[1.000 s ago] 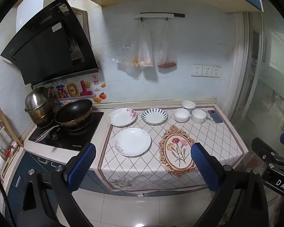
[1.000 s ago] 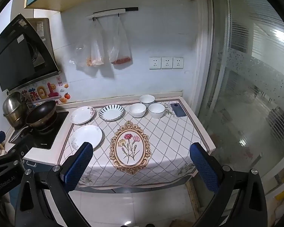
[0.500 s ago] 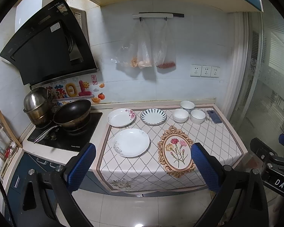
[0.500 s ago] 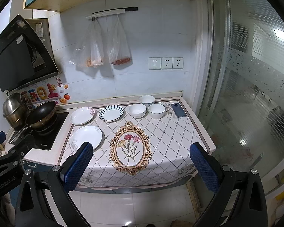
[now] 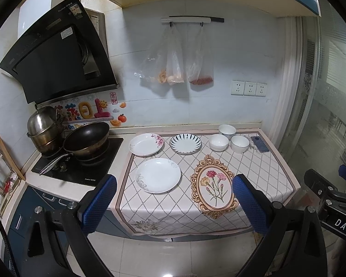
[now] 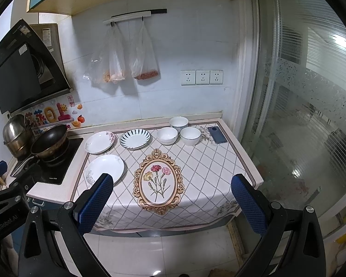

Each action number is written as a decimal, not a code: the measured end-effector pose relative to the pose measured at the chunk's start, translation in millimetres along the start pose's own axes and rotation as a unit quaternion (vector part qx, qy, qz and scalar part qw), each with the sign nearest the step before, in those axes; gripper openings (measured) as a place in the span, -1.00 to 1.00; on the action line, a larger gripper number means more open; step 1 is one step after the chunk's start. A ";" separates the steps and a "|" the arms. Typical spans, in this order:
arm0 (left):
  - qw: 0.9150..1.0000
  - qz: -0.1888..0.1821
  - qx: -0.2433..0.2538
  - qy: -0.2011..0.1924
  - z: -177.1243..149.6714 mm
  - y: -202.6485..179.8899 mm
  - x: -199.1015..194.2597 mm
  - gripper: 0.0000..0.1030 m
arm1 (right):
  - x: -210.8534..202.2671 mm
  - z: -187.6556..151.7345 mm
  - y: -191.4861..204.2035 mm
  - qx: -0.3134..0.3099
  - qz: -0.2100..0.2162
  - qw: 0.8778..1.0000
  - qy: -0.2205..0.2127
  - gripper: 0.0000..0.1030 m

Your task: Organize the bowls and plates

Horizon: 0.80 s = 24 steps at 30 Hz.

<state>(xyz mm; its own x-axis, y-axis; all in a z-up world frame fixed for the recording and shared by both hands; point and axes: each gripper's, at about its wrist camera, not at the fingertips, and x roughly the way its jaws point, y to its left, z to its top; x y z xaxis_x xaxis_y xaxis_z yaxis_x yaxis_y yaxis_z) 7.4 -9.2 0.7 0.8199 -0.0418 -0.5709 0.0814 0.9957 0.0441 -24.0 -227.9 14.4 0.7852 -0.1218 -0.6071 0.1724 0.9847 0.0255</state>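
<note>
On the counter's checked cloth (image 5: pixel 253 168) lie three plates: a white plate (image 5: pixel 158 175) at the front left, a pink-flowered plate (image 5: pixel 146 144) behind it, and a blue-striped plate (image 5: pixel 185 143) to its right. Three white bowls (image 5: pixel 218 142) (image 5: pixel 239 144) (image 5: pixel 227 131) stand at the back right. They show in the right wrist view too: plates (image 6: pixel 105 169) (image 6: pixel 99 142) (image 6: pixel 135 138), bowls (image 6: pixel 167 135) (image 6: pixel 190 135) (image 6: pixel 178 123). My left gripper (image 5: pixel 173 203) and right gripper (image 6: pixel 171 200) are open and empty, well back from the counter's front edge.
A black wok (image 5: pixel 86 138) and steel pots (image 5: pixel 42 127) sit on the hob at the left. A dark phone (image 5: pixel 260 143) lies at the back right corner. Plastic bags (image 5: pixel 175 57) hang on the wall. A glass door (image 6: pixel 311 115) is at the right.
Both views have shifted very slightly; the left view drifted a little. Nothing on the counter has moved and both grippers stay open.
</note>
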 end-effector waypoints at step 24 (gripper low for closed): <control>1.000 0.000 -0.002 -0.007 1.5 2.9 -0.9 1.00 | 1.8 -1.7 8.8 -0.005 0.001 1.000 -0.003 1.00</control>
<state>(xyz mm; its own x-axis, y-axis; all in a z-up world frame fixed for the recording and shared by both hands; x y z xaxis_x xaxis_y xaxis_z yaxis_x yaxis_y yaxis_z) 7.7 -6.3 2.6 0.8281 -0.0425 -0.5590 0.0790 0.9960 0.0413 -22.1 -219.2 12.1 0.7889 -0.1206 -0.6026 0.1648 0.9862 0.0184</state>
